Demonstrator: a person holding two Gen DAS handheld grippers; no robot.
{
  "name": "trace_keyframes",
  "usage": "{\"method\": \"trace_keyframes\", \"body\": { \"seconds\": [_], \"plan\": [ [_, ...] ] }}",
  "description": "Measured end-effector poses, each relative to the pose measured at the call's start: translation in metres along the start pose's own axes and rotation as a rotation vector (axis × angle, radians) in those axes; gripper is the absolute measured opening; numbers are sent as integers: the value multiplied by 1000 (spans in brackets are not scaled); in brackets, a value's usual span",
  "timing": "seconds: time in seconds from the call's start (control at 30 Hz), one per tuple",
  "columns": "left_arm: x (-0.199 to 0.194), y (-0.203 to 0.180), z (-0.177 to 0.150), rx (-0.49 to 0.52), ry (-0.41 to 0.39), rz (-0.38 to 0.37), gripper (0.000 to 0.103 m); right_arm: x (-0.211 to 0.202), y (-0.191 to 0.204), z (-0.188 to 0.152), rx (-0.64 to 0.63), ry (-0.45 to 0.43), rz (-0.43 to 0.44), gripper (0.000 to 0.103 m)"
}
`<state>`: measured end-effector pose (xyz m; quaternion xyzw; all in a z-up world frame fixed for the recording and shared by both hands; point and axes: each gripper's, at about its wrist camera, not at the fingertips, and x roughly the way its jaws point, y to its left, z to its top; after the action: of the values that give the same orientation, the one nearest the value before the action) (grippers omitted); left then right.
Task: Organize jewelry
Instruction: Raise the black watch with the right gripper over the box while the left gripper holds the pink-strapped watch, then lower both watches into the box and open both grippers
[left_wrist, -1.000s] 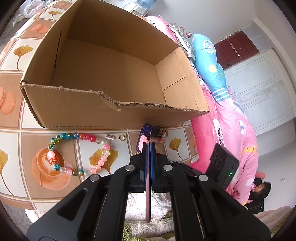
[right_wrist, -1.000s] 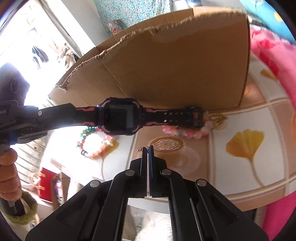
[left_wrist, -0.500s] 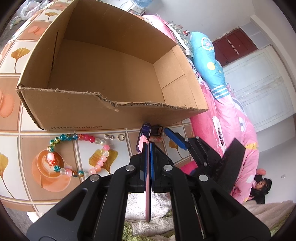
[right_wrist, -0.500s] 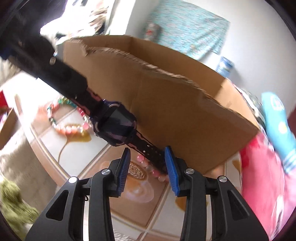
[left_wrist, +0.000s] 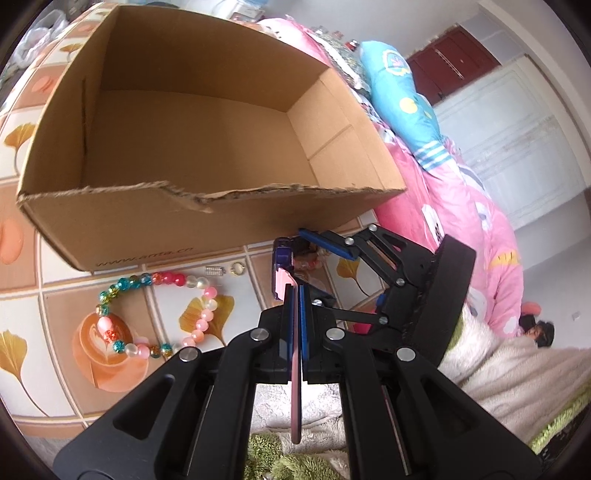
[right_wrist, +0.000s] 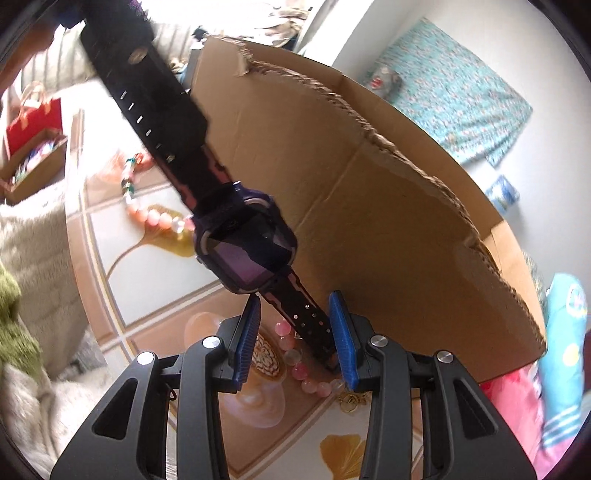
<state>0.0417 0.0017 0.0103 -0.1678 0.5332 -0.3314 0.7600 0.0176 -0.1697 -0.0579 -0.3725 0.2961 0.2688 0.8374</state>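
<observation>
Beside cardboard box (left_wrist: 221, 155), left gripper (left_wrist: 295, 295) jaws clenched on watch (right_wrist: 245, 243), right gripper (right_wrist: 295, 332) jaws released around strap.

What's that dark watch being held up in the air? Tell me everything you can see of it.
The watch is a chunky smartwatch with a square, dark, glossy screen in a purple case and a black strap with pink edging. It hangs in the air in front of the cardboard box, above the table. One strap end is pinched flat in the shut left gripper. The other end, with its row of holes, lies between the open blue pads of the right gripper, which do not press on it.
</observation>
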Motion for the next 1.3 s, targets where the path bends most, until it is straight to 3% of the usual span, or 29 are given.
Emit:
{"method": "trace_keyframes", "body": {
  "seconds": [0.17,0.2,0.33,0.77,0.97,1.13,1.3],
  "plan": [
    [4,-12,-1,50,21,-4,2,-1,14,1,-62,-27,-20,35],
    [4,-14,-1,58,22,0,2,-1,15,1,-61,-32,-26,29],
    [-2,-20,0,75,4,4,2,-6,7,-1,-28,-57,-48,27],
    [-44,-69,-2,198,-78,-56,2,-74,24,-9,59,-165,-248,23],
    [-74,-99,3,261,-122,-98,2,-109,19,7,113,-215,-333,22],
    [-100,-126,20,340,-159,-138,2,-134,3,26,137,-252,-408,22],
    [-112,-131,56,385,-184,-135,2,-126,-39,51,103,-264,-431,22]
  ]
}}
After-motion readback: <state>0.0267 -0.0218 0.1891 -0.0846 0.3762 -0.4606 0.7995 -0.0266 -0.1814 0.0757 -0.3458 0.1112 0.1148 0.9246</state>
